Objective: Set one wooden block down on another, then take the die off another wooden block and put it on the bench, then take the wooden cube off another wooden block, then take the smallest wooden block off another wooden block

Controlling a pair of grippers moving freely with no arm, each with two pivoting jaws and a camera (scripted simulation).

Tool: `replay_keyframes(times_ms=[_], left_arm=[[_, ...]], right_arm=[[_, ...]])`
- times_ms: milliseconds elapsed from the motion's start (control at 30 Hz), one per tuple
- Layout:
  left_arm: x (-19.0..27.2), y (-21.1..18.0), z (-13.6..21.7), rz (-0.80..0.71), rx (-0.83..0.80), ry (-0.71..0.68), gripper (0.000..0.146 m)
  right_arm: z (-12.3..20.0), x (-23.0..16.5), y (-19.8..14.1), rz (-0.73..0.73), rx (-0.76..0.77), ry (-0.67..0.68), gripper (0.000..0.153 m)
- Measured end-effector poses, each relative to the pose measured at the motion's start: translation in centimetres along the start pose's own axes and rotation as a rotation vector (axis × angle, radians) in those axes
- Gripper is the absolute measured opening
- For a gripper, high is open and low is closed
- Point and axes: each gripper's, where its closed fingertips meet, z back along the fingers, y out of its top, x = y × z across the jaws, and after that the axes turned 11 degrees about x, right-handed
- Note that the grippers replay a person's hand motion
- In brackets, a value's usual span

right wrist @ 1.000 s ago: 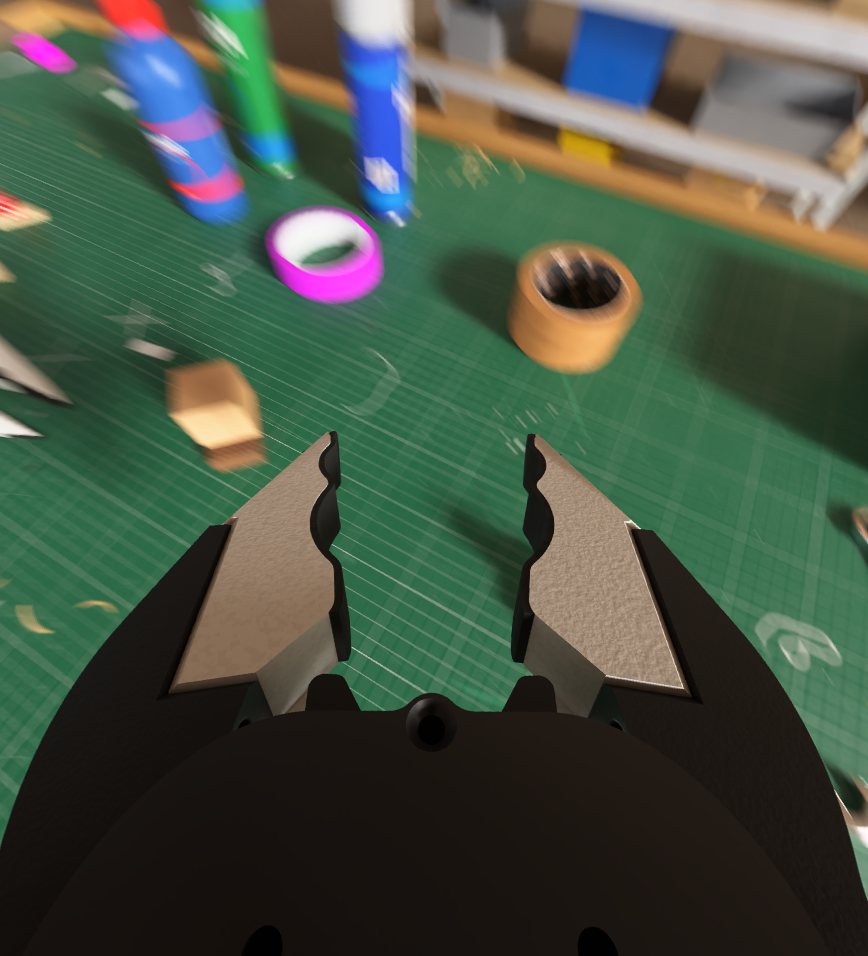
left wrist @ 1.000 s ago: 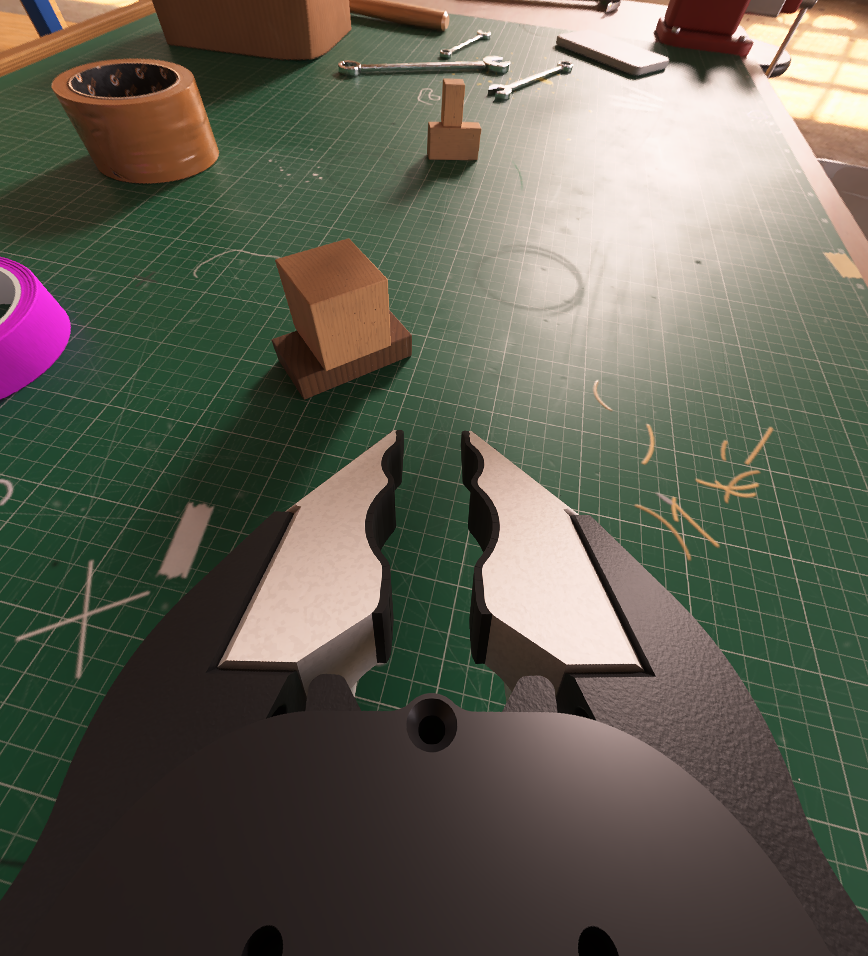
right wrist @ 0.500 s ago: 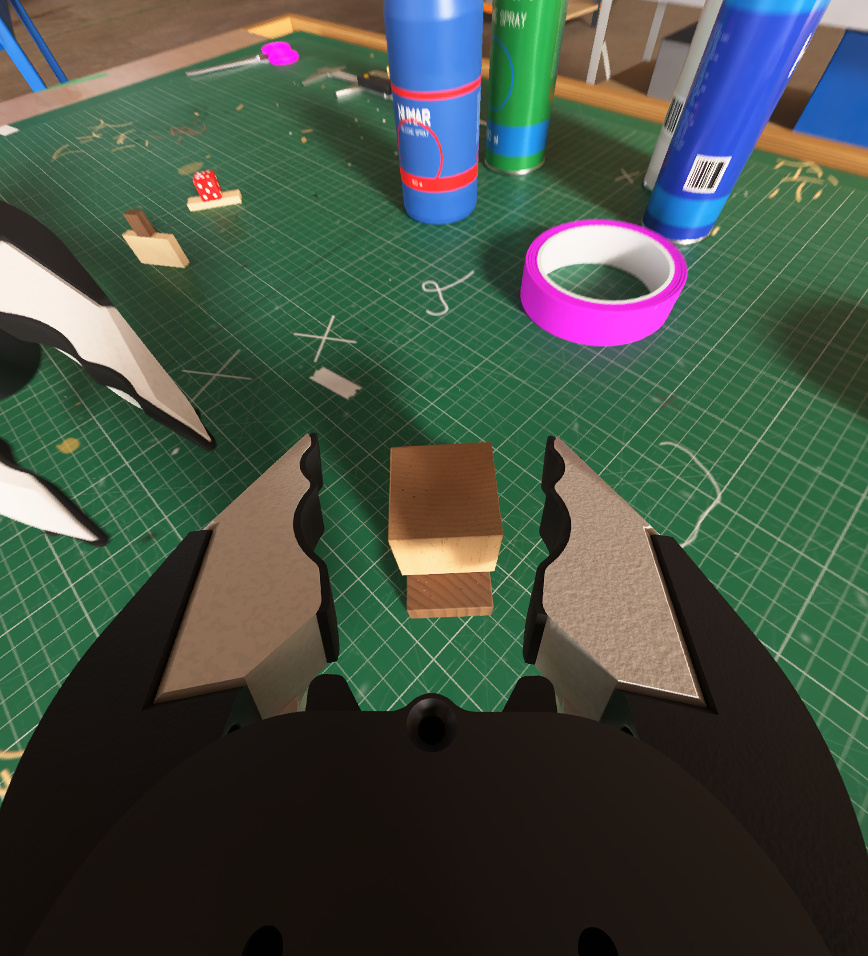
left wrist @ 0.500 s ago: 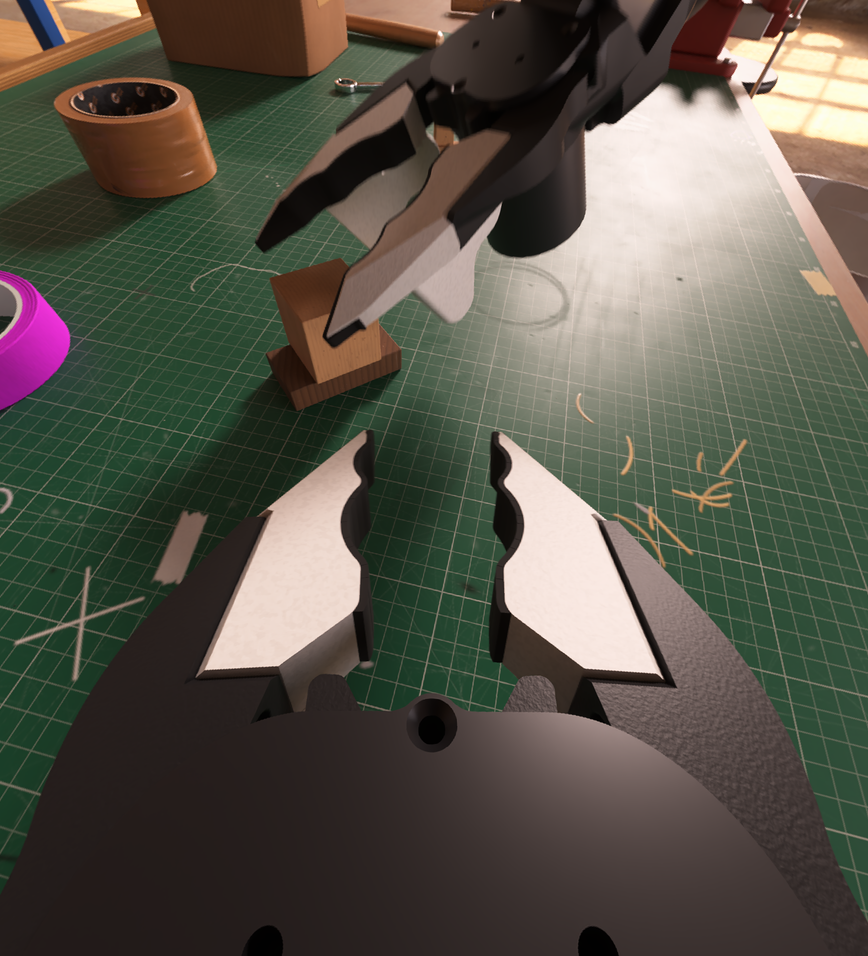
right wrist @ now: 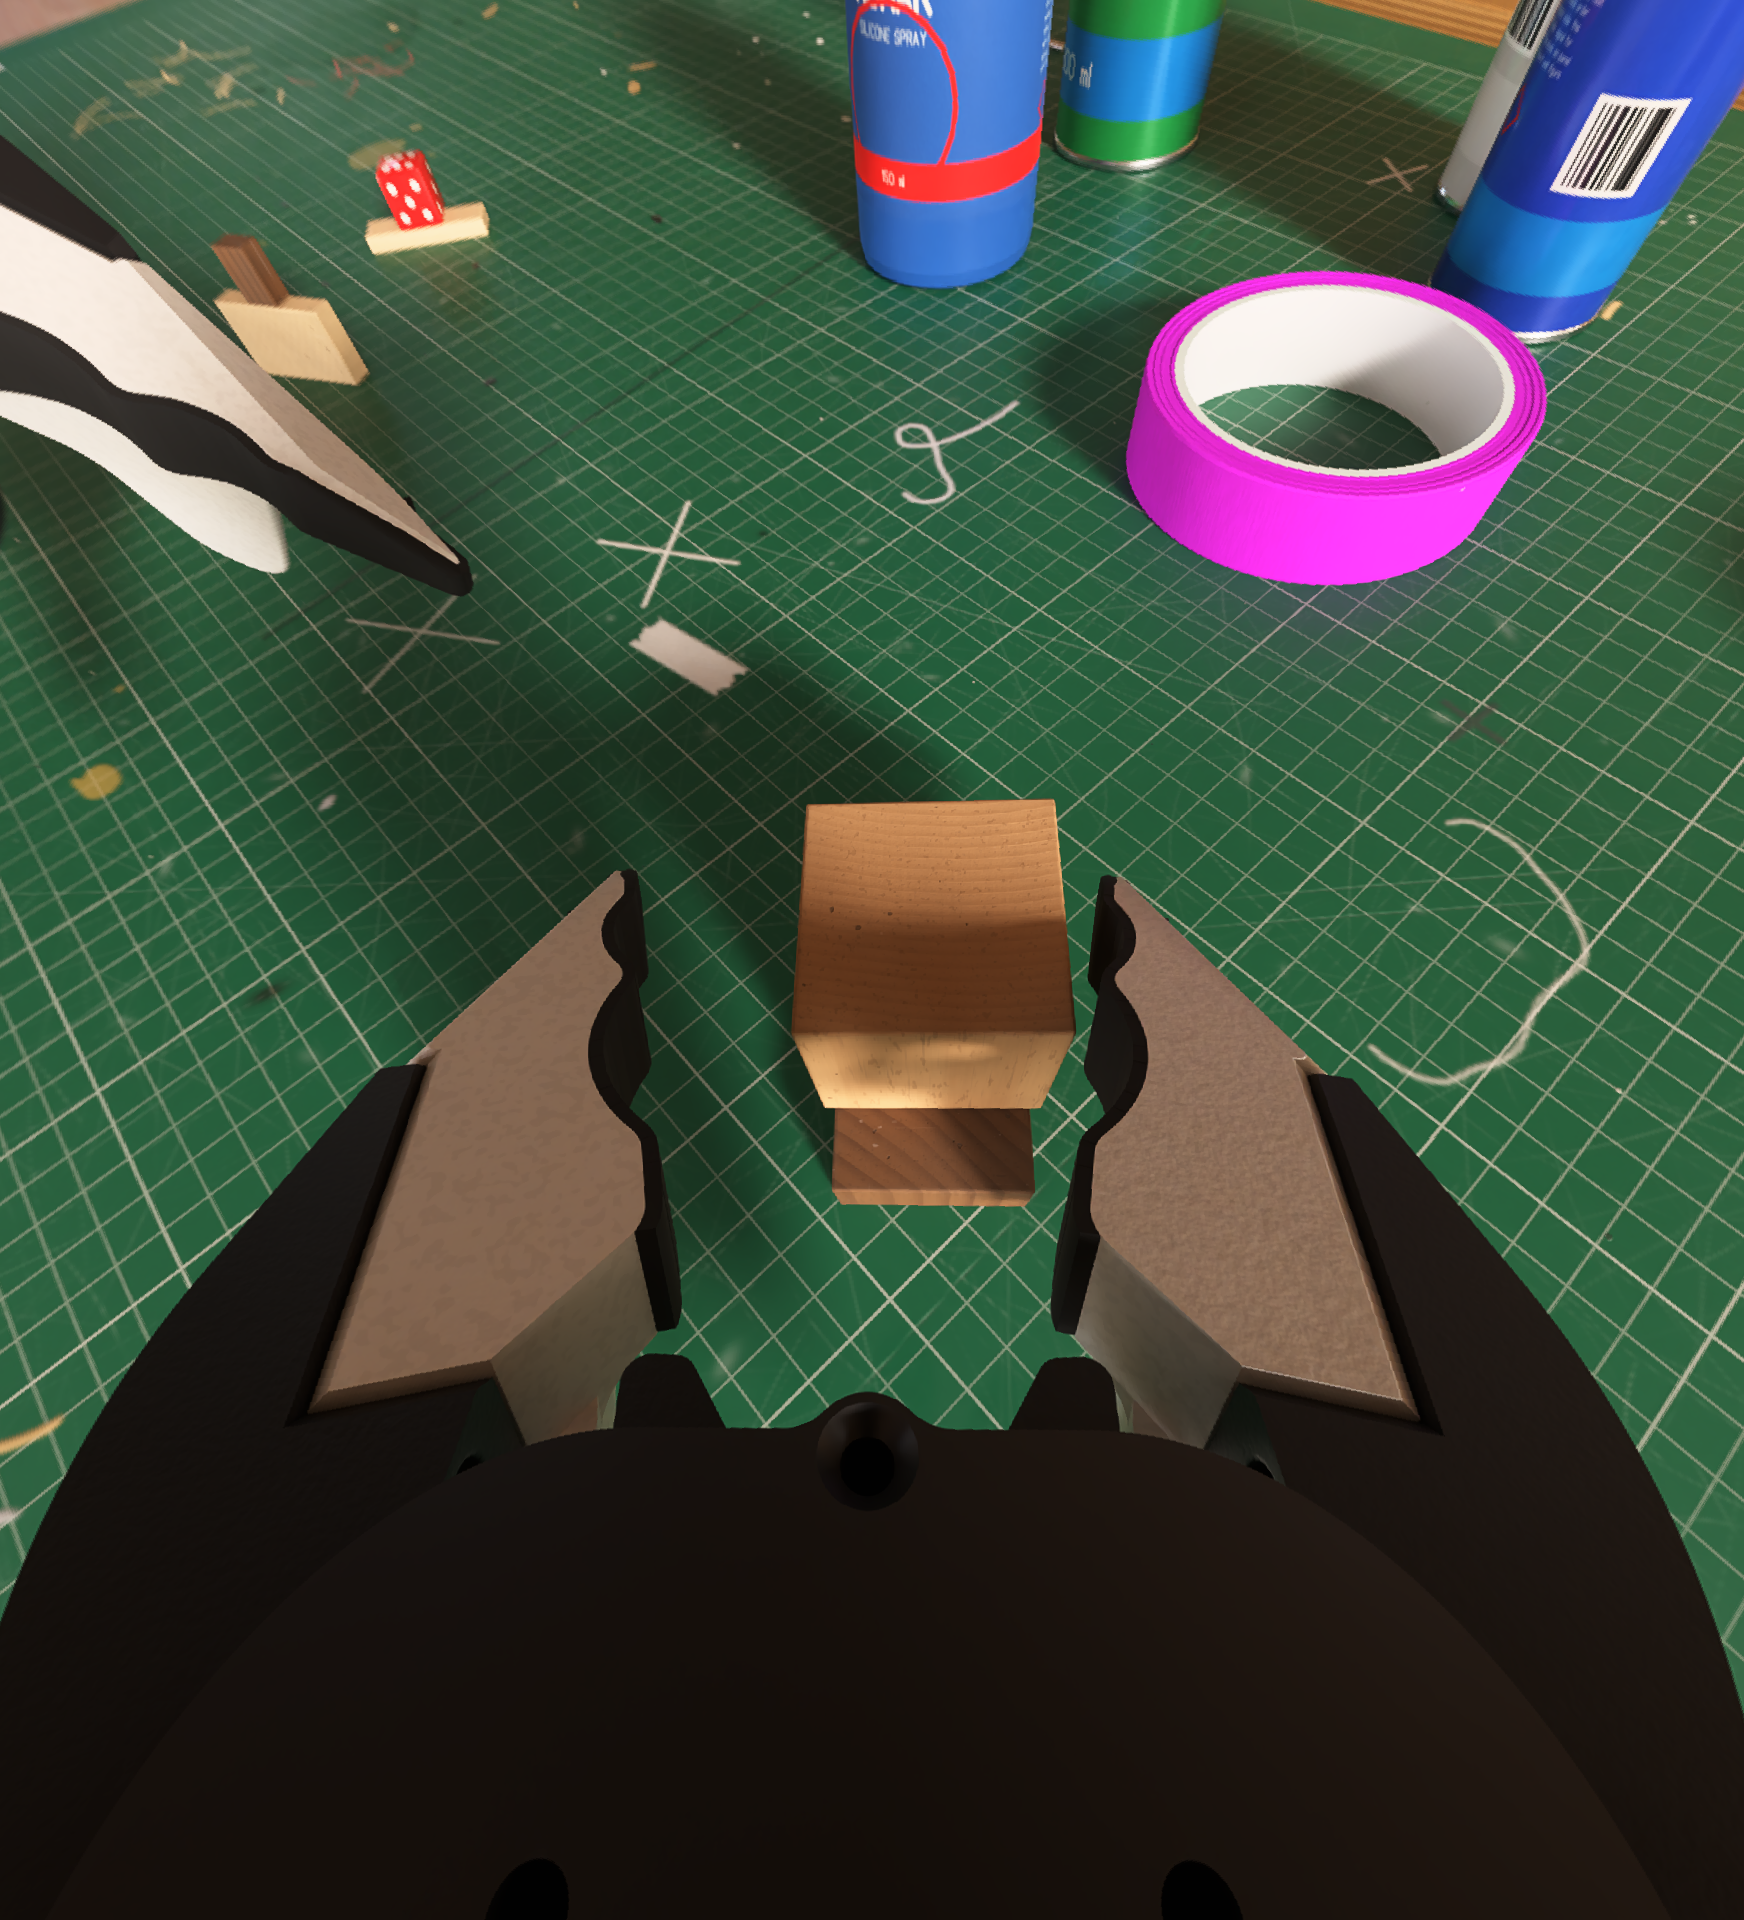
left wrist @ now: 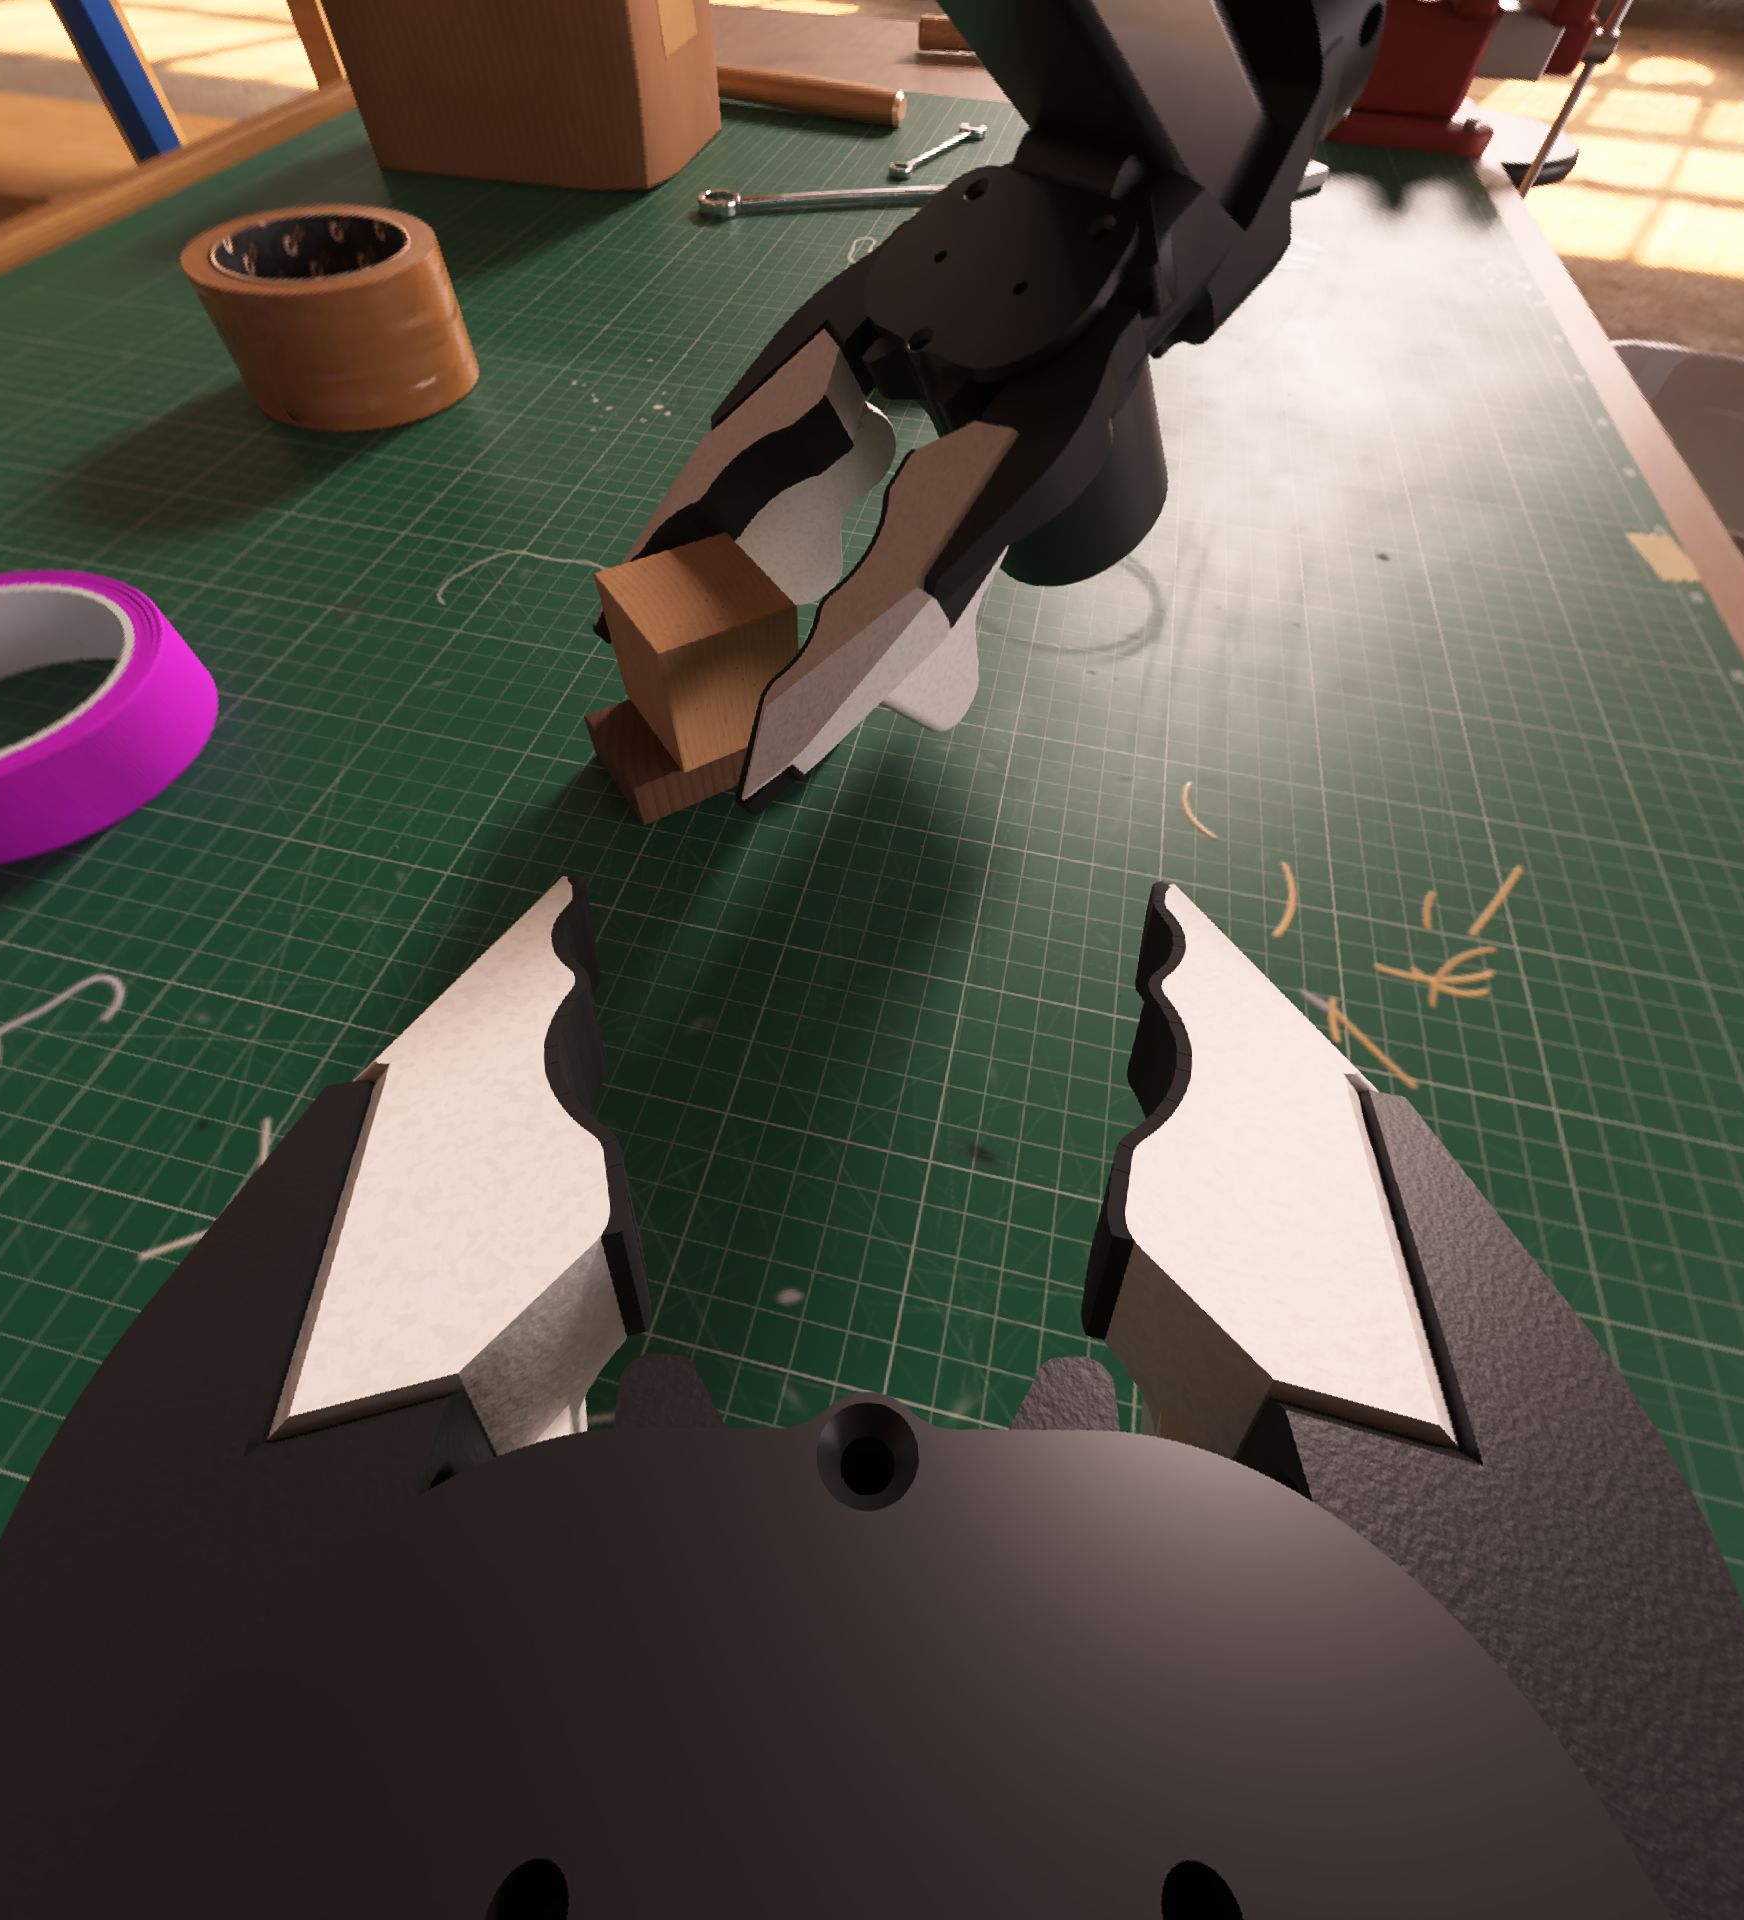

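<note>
Far left in right wrist view: small red white-spotted die (right wrist: 409, 187) on a thin pale wooden slab (right wrist: 426, 229). Left gripper (left wrist: 863, 904) spread wide, empty, hovering over the green gridded cutting mat (left wrist: 1367, 727). Centre: light-brown wooden cube (right wrist: 932, 951) atop a dark flat wooden block (right wrist: 932, 1155). Right gripper (right wrist: 866, 904) apart, flanking cube, not touching. Likely rigid, light, smooth; best pinched on opposite side faces. Right: magenta tape roll (right wrist: 1335, 436).
</note>
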Motion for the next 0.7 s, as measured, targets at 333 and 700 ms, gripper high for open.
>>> replay_keyframes(times_ms=[333, 700], left_arm=[[0.3, 1.3, 3.2, -0.01, 0.111, 0.138, 0.1], [-6.8, 8.3, 19.4, 0.024, 0.006, 0.56, 0.098]], right_arm=[[1.2, -0.3, 0.9, -0.075, 0.092, 0.045, 0.084], [0.9, -0.6, 0.3, -0.022, 0.042, 0.034, 0.077]])
